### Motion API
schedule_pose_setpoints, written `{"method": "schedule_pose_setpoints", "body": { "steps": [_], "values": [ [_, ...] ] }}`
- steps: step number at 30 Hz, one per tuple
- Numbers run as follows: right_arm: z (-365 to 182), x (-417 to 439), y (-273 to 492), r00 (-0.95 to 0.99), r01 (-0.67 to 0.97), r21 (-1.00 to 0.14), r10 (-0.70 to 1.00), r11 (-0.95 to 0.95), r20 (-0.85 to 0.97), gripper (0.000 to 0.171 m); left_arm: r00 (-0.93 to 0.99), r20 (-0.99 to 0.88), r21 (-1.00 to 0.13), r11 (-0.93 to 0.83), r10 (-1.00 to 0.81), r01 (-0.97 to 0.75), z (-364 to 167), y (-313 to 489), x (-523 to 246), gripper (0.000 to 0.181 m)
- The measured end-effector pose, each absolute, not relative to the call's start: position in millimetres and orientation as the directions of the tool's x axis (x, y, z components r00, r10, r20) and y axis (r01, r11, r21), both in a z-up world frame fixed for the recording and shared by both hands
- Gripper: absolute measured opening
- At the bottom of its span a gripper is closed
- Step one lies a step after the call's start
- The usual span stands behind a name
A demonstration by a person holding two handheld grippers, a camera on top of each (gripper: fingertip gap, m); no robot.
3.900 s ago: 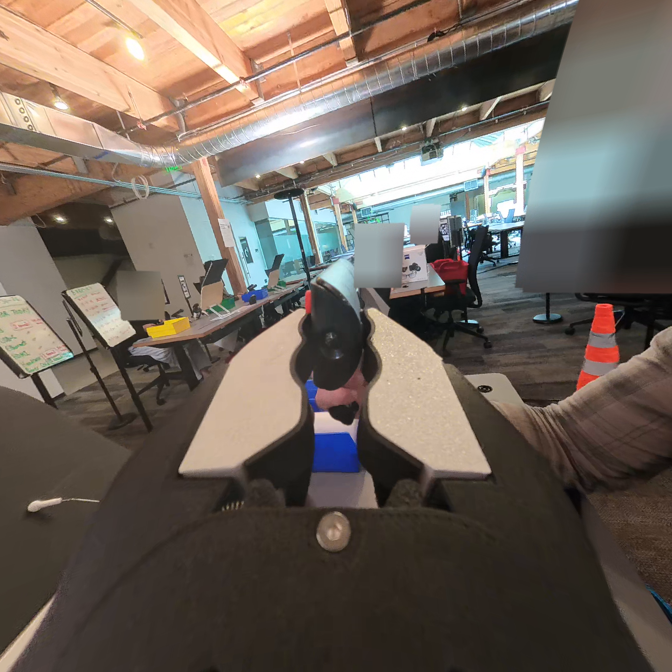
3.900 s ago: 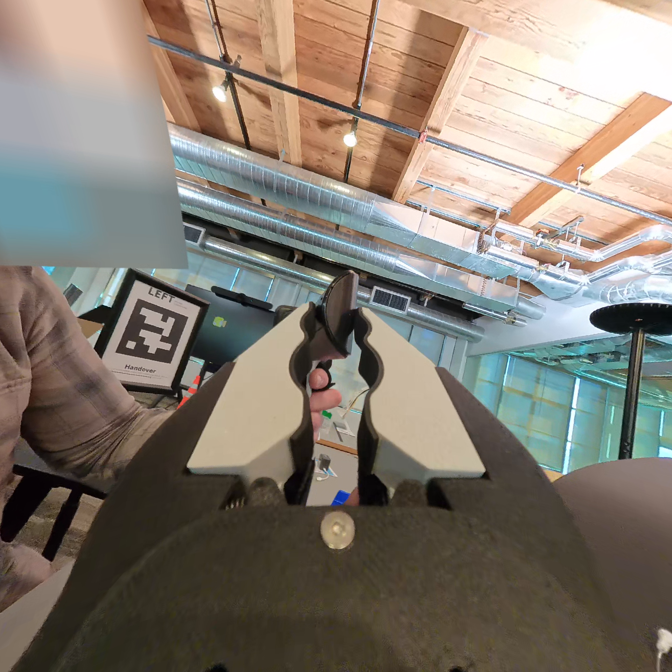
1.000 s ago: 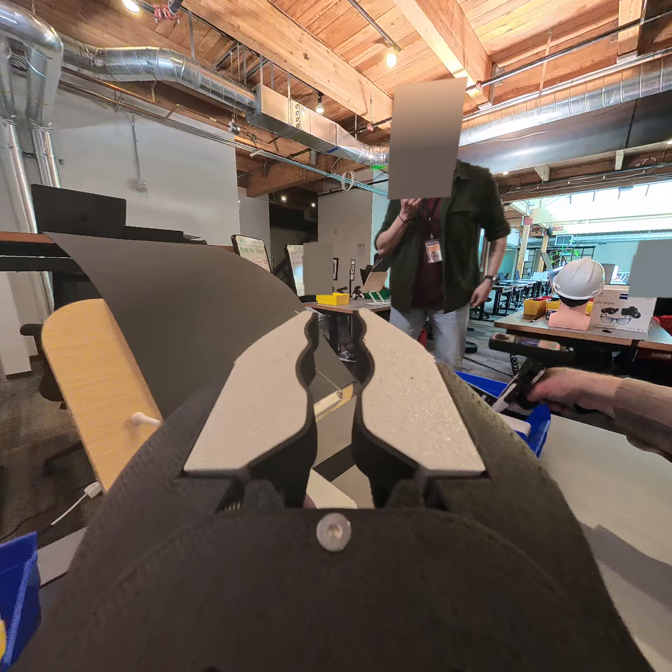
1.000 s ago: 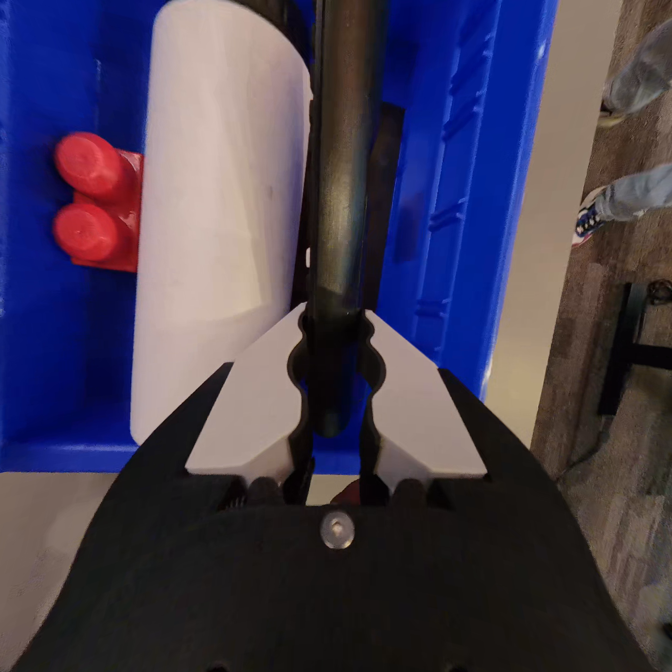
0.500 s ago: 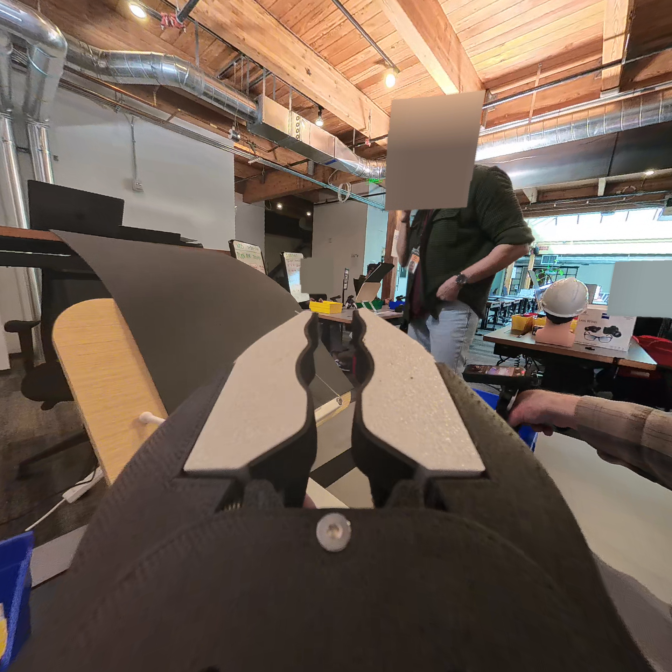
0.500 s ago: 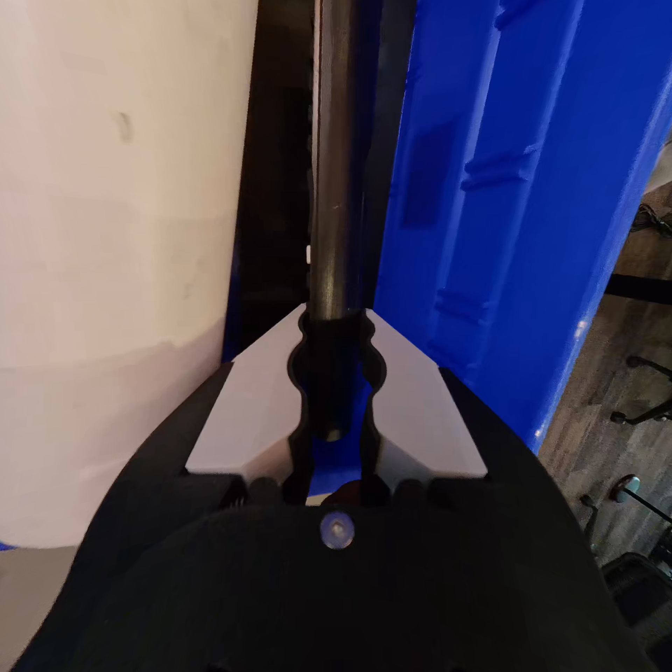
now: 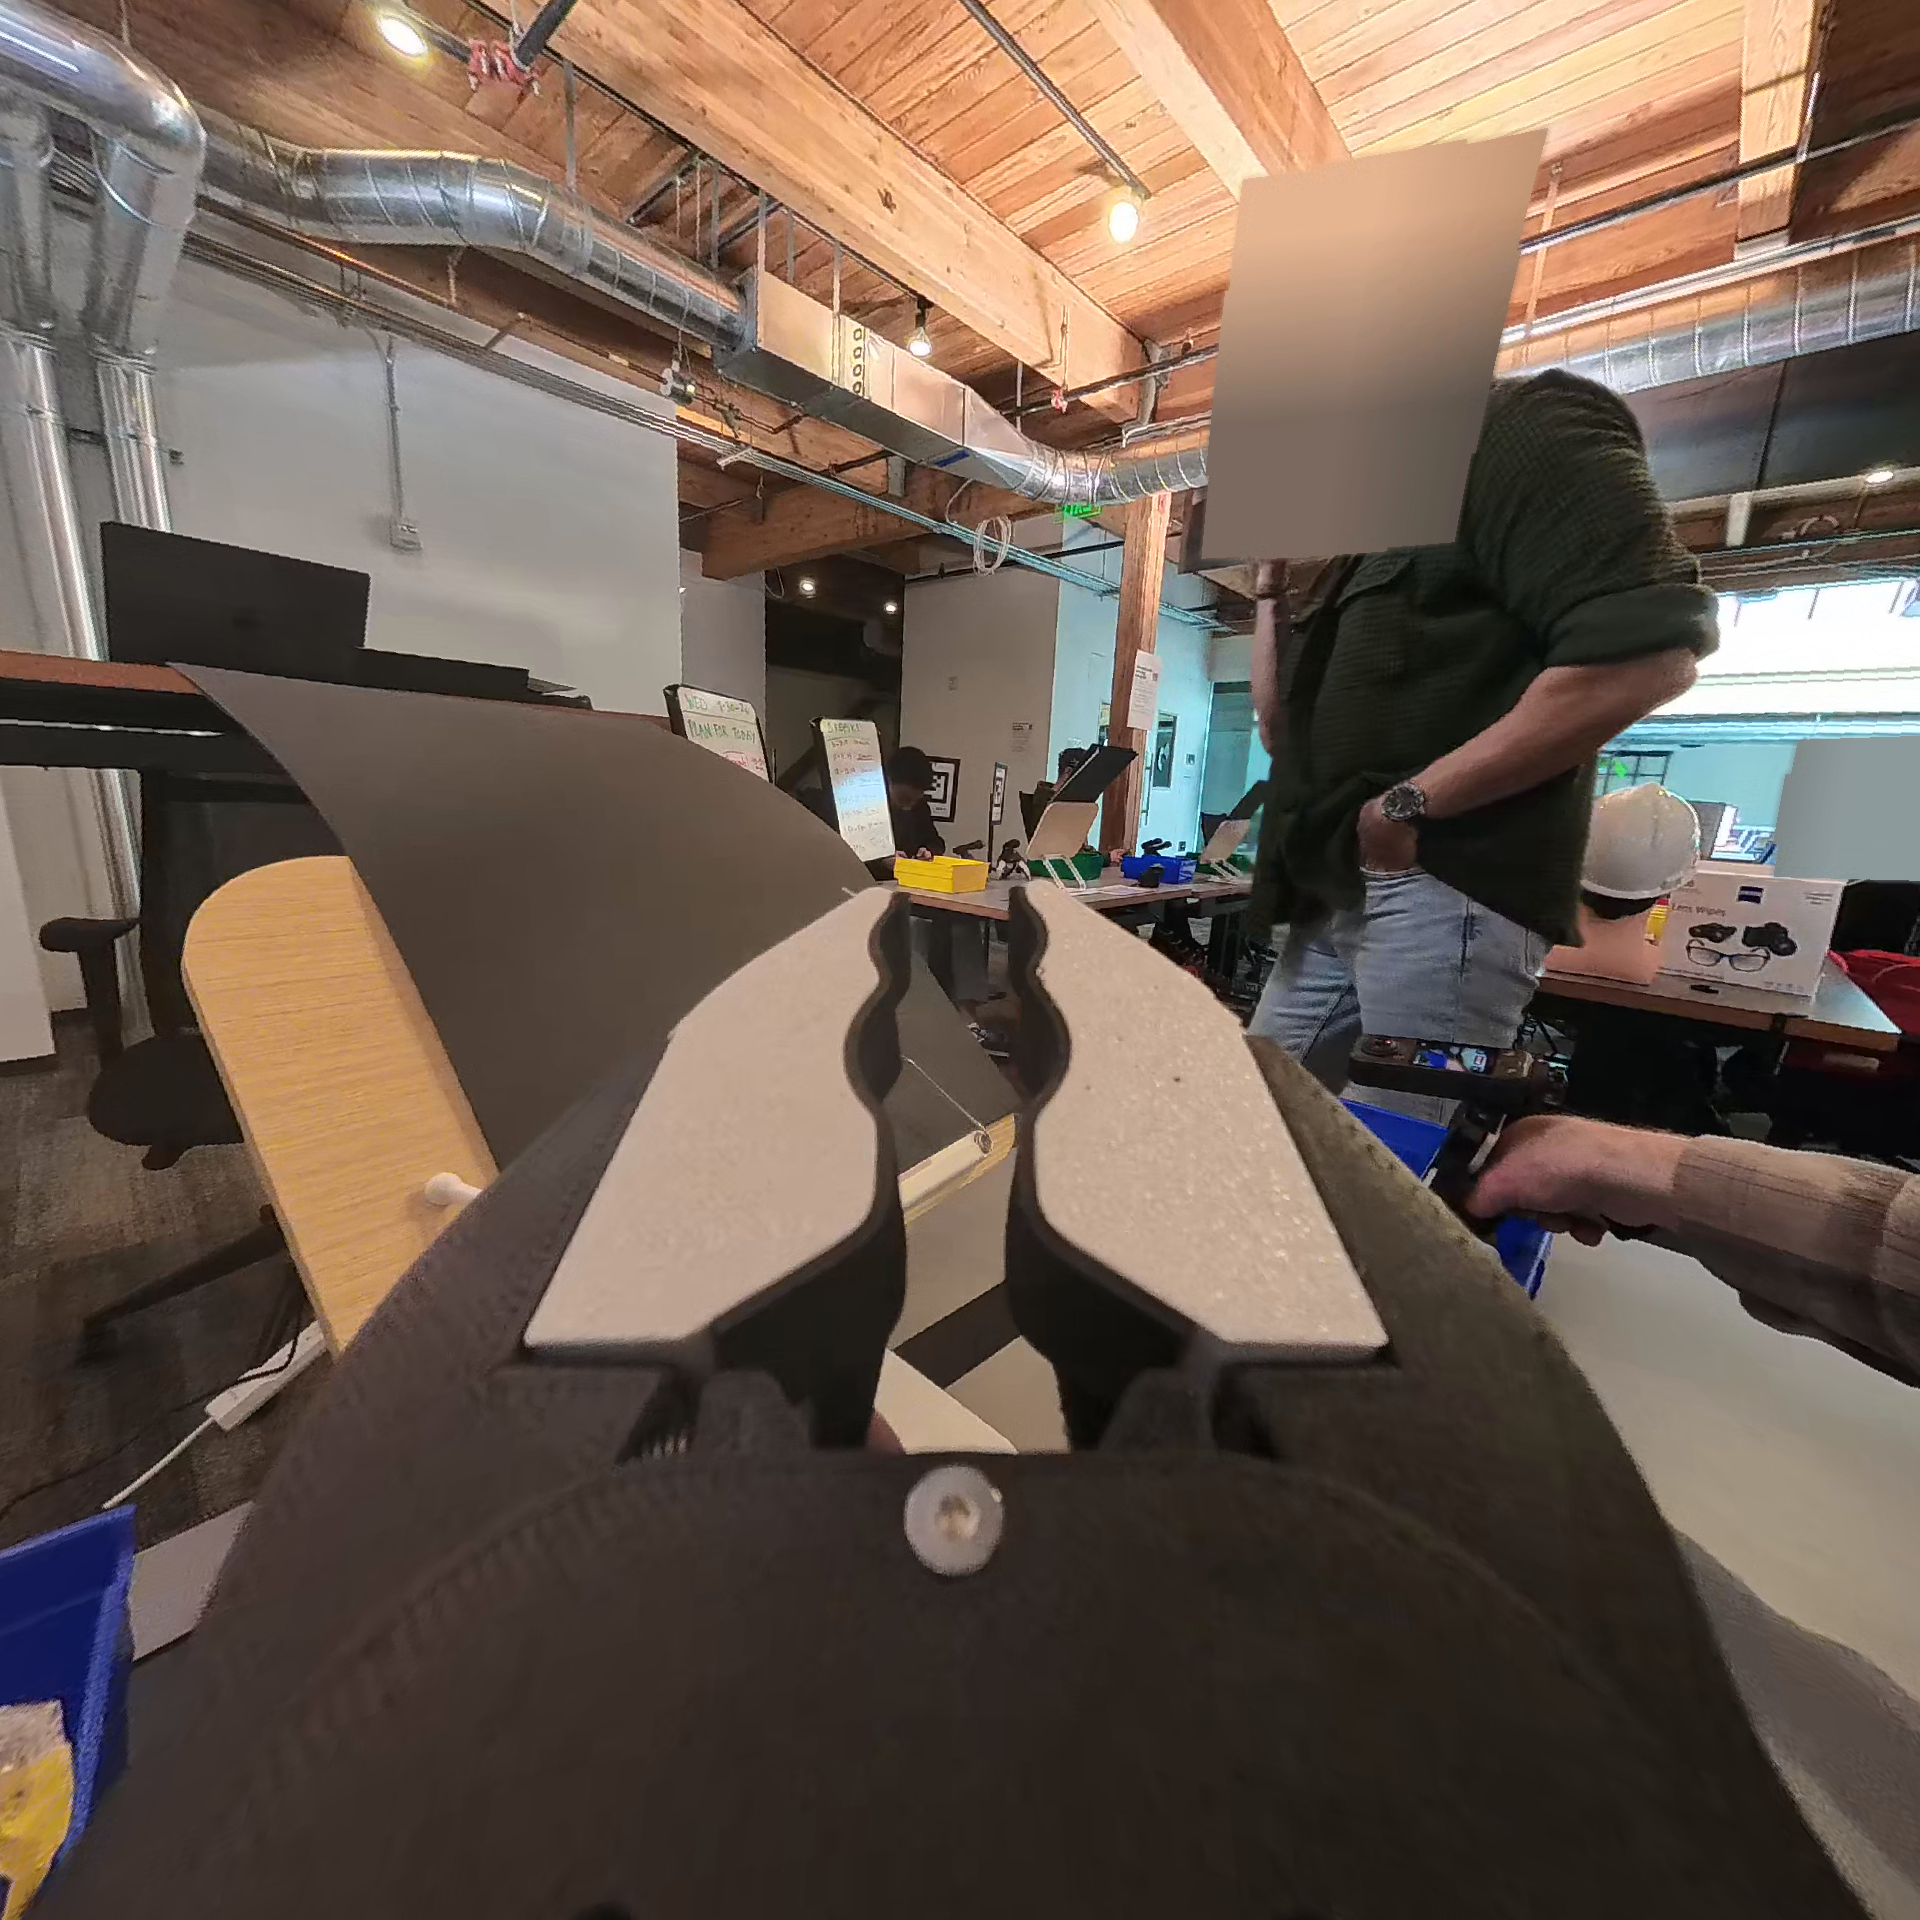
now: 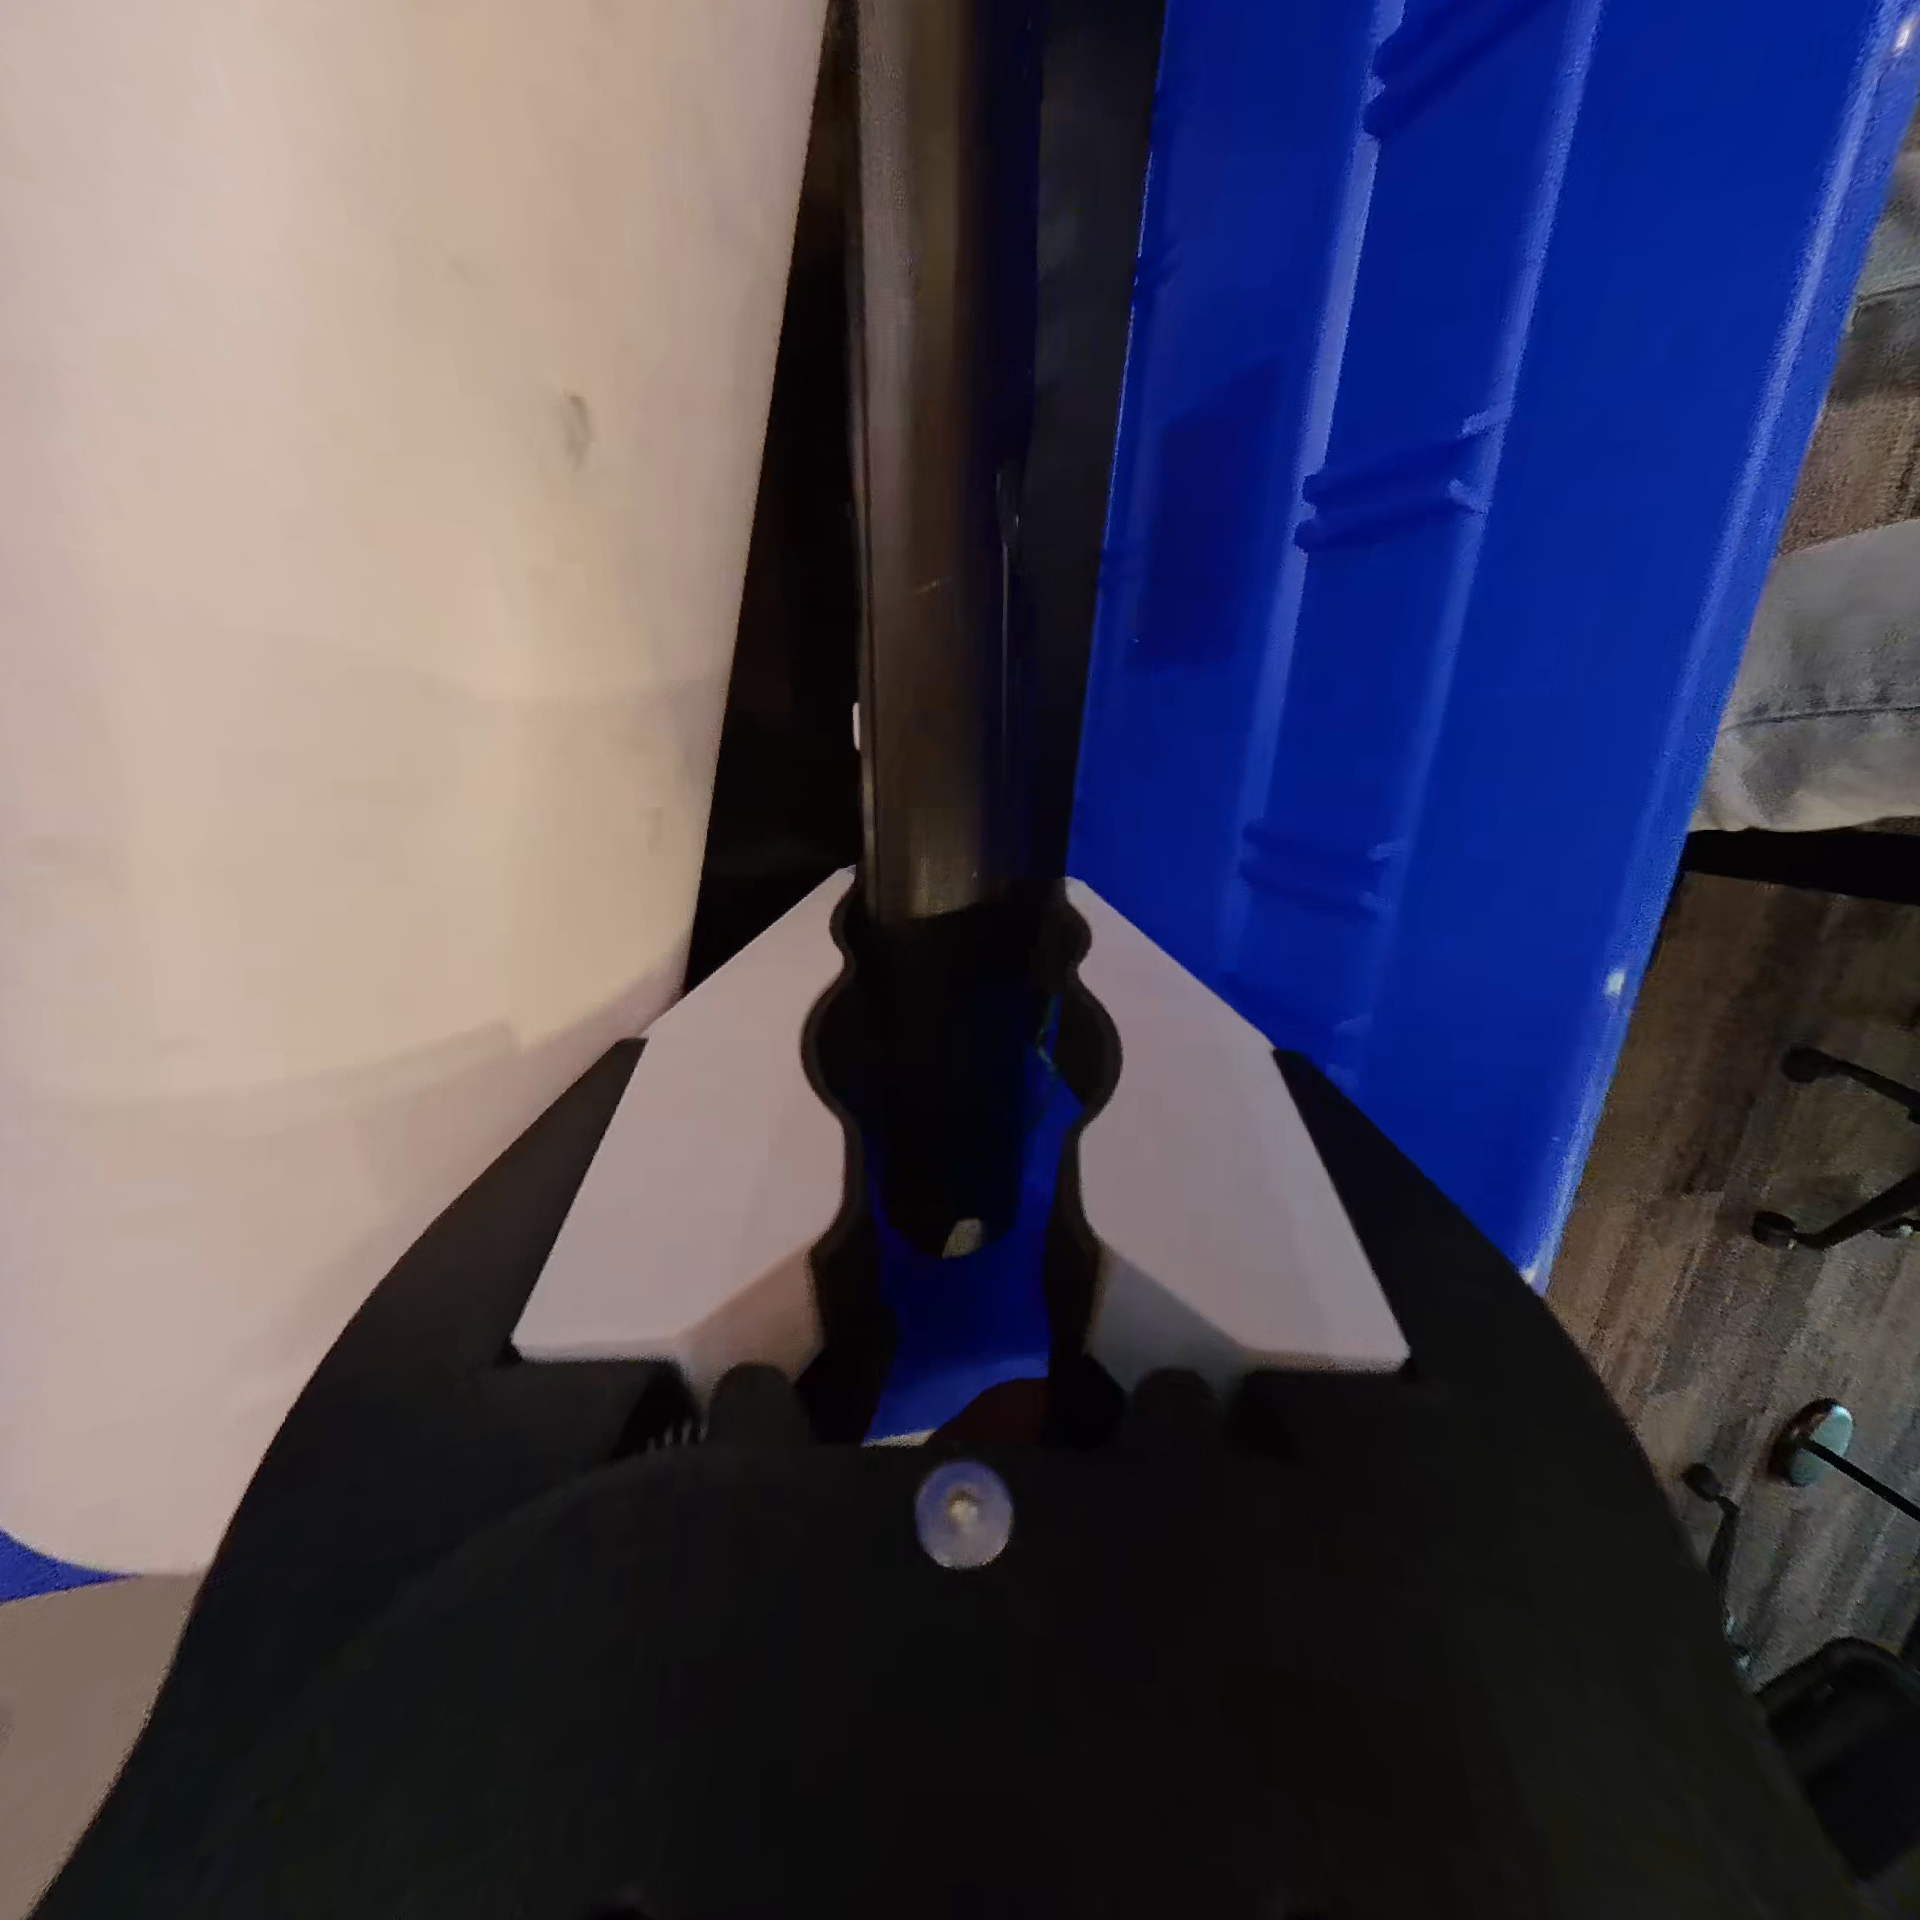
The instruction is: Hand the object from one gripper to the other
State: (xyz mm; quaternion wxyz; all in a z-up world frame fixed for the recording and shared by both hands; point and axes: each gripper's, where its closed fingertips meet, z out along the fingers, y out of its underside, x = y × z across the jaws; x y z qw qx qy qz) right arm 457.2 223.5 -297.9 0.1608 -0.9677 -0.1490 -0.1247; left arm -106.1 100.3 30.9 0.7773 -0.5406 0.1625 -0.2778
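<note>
Dark object [image 8: 940, 623] sits clamped in right gripper [image 8: 961, 904] (inside blue bin [image 8: 1455, 623]).

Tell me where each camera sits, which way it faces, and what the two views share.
Left wrist view: on the left claw, level, facing across the workshop at a standing person; own empty claw open, operator's right hand at right.
Right wrist view: on the right claw, pointing down into the blue bin beside a white roll; claw closed on a dark tool.
Shared: the blue bin.
</note>
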Motion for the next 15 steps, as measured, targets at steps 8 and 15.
{"method": "schedule_pose_setpoints", "body": {
  "steps": [8, 15],
  "values": [
    [-293.4, 446.0, 217.9, 0.925, 0.342, -0.315, 0.259, -0.885, 0.278, 0.035, 0.799, 0.041, -0.933, 0.263, -0.600, 0.245, 30.1, 101.2, -108.2, 0.017],
    [-282.9, 444.3, 210.6, 0.921, 0.358, -0.344, 0.267, -0.868, 0.283, 0.035, 0.798, 0.034, -0.935, 0.264, -0.602, 0.239, 30.1, 100.5, -107.2, 0.018]
  ]
}}
